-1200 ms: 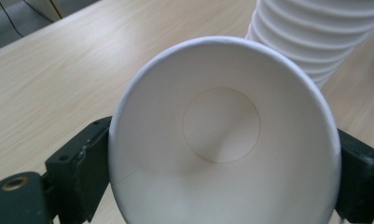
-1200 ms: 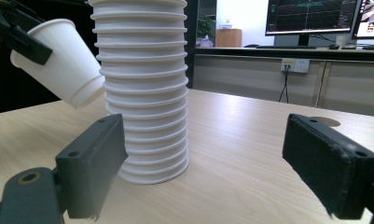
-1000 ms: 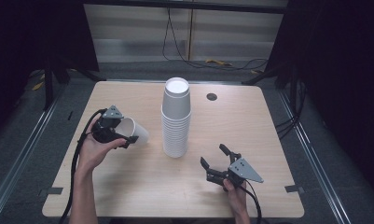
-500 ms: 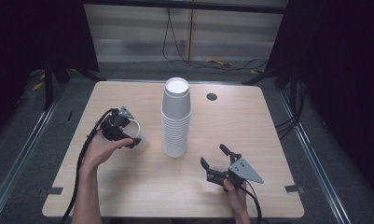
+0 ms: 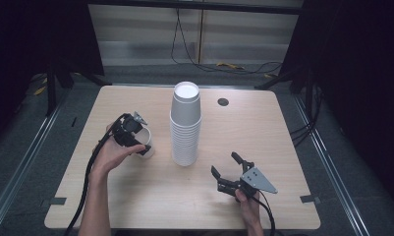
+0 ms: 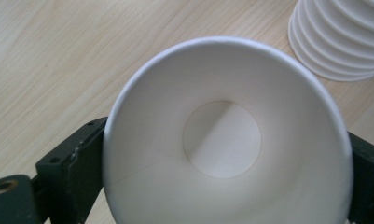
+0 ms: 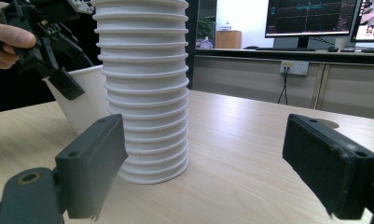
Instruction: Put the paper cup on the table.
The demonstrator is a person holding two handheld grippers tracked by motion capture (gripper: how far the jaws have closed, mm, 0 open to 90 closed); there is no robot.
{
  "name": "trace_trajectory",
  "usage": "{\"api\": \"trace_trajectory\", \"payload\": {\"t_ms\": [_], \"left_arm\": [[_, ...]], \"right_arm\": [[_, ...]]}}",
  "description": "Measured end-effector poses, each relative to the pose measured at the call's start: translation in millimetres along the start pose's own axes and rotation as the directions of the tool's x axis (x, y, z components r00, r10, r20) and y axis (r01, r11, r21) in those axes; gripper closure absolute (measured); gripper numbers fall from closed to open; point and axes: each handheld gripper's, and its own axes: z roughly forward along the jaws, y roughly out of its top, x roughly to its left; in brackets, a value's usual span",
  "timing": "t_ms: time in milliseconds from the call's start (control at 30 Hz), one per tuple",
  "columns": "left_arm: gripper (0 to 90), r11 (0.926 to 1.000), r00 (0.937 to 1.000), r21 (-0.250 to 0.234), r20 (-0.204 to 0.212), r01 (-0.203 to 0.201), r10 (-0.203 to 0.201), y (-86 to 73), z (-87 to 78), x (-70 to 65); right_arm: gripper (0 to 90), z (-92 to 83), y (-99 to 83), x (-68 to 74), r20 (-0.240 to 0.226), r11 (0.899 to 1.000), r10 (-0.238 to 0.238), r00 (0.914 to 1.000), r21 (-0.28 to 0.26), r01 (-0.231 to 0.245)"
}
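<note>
1. Table (image 5: 135,196): a pale wooden top seen from above, with a small dark round hole (image 5: 223,102) at about 1 o'clock from its centre.
2. Cup stack (image 5: 185,125): a tall column of nested white paper cups, upside down, standing at the table's centre; its bottom rims appear at 1 o'clock in the left gripper view.
3. Single cup (image 6: 226,140): one white paper cup, apart from the stack, at 9 o'clock from it. It is mouth-up and tilted; whether its base touches the table cannot be told.
4. Left gripper (image 5: 131,137): closed on the single cup, one black jaw pressing each side of its wall just below the rim.
5. Right gripper (image 5: 230,171): jaws spread wide with nothing between them, held low at 5 o'clock from the stack and facing it.
6. Progress, as judged: one cup is separated and turned upright, and is being set down beside the stack.
7. Remaining, as judged: releasing this cup, then taking further cups from the tall stack, which looks largely untouched.
</note>
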Motion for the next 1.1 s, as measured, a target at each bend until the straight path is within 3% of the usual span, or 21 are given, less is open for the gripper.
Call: {"api": "trace_trajectory", "payload": {"t_ms": [233,367,600,667,733,933,1000,1067,1100], "left_arm": [[4.4,0.9943,0.9976,-0.092,0.046,0.055,-0.051,-5.5,12.1,1.6],[4.4,0.9945,0.9961,-0.089,0.073,0.055,-0.049,-8.0,18.0,1.3],[4.9,0.9894,0.9937,-0.12,0.085,0.083,-0.073,-14.1,20.7,3.2],[11.6,0.9891,0.9932,-0.123,0.094,0.08,-0.069,-17.2,22.5,4.4],[11.8,0.9848,0.991,-0.141,0.101,0.102,-0.088,-20.9,23.2,3.7],[12.2,0.9754,0.9893,-0.19,0.115,0.111,-0.091,-30.5,24.1,5.7],[12.8,0.9702,0.9853,-0.205,0.137,0.128,-0.101,-34.7,24.1,6.5],[13.0,0.9549,0.9821,-0.25,0.138,0.16,-0.129,-38.7,24.6,6.5],[13.1,0.9521,0.9803,-0.253,0.14,0.172,-0.14,-40.6,24.3,6.7]], "right_arm": [[13.2,-0.2,0.1,-0.2,0.004,1.0,0.0,1.0,0.001,0.0],[13.2,-0.3,0.1,-0.1,0.004,1.0,0.002,1.0,0.002,-0.002],[13.2,-0.1,0.1,-0.4,-0.001,1.0,0.003,1.0,0.002,-0.003],[13.2,0.1,0.2,-0.7,-0.001,1.0,0.002,1.0,0.002,-0.002],[13.2,0.1,0.1,-0.7,0.0,1.0,0.001,1.0,0.001,-0.001],[13.2,0.0,0.2,-0.6,-0.001,1.0,0.001,1.0,0.002,-0.001],[13.2,0.2,0.1,-0.7,-0.003,1.0,0.004,1.0,0.0,-0.004],[13.1,0.1,0.2,-1.1,-0.002,1.0,0.006,1.0,0.003,-0.006],[13.2,0.1,0.2,-1.4,0.001,1.0,0.008,1.0,0.002,-0.008]]}}
